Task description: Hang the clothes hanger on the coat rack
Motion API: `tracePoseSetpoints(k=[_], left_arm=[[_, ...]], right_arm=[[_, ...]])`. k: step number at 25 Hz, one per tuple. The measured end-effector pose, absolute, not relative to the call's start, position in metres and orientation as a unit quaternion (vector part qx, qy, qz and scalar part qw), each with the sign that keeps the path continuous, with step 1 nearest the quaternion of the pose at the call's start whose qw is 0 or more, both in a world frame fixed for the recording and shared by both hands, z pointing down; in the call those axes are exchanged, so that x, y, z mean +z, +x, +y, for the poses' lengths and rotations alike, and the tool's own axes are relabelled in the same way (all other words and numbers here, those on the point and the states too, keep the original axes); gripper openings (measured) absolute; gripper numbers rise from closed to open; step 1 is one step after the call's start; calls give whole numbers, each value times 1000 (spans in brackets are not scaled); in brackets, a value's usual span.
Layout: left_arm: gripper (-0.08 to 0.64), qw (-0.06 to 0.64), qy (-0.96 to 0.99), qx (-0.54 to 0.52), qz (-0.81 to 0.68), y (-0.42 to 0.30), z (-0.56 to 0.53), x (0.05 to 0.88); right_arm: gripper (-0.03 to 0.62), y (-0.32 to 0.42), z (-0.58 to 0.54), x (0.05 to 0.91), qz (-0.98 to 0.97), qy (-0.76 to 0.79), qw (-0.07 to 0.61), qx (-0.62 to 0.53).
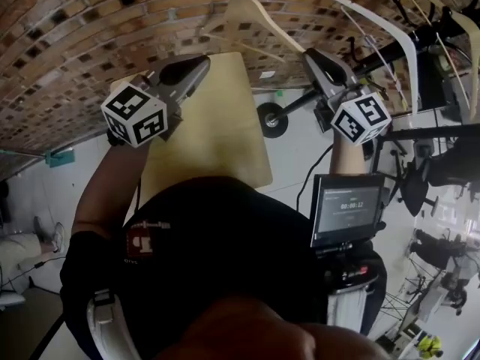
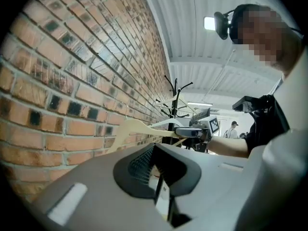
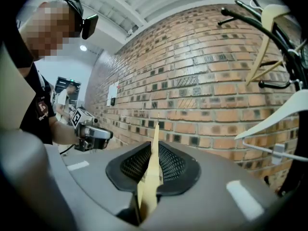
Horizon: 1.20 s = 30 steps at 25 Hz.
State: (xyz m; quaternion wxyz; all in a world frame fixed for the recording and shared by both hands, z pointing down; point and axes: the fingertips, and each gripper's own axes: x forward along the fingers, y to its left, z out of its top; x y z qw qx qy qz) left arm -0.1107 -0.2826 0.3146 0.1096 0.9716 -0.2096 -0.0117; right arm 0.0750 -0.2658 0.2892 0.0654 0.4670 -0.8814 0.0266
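Right gripper (image 3: 153, 150) jaws: nearly together, clamped on one arm of the pale wooden clothes hanger (image 3: 152, 170), which stands edge-on between the pads. Left gripper (image 2: 156, 170) jaws: drawn together to a thin slit, nothing gripped. In the head view both grippers are raised side by side toward the brick wall (image 1: 67, 43), the left one to the hanger's left and clear of it. The hanger hangs in the air in front of the bricks, its hook touching nothing. The black coat rack (image 3: 284, 47) stands to the right of it, near but apart. The rack carries a white hanger (image 3: 284, 112) and another wooden one (image 3: 262, 37). A pale wooden table (image 1: 217, 126) lies below the grippers.
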Motion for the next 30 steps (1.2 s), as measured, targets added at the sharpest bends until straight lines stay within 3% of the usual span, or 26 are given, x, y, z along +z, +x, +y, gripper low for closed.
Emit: tracePoseSetpoints(k=[6, 14, 30], left_arm=[[-5, 83, 979, -19, -187, -77, -276, 262], [-5, 49, 985, -54, -155, 30, -241, 191], [-5, -12, 990, -98, -103, 148, -198, 111]], right_arm=[[63, 109, -238, 218, -876, 481, 22, -14], [64, 199, -182, 120, -878, 474, -15, -72], [63, 316, -106, 43, -860, 488, -59, -140]])
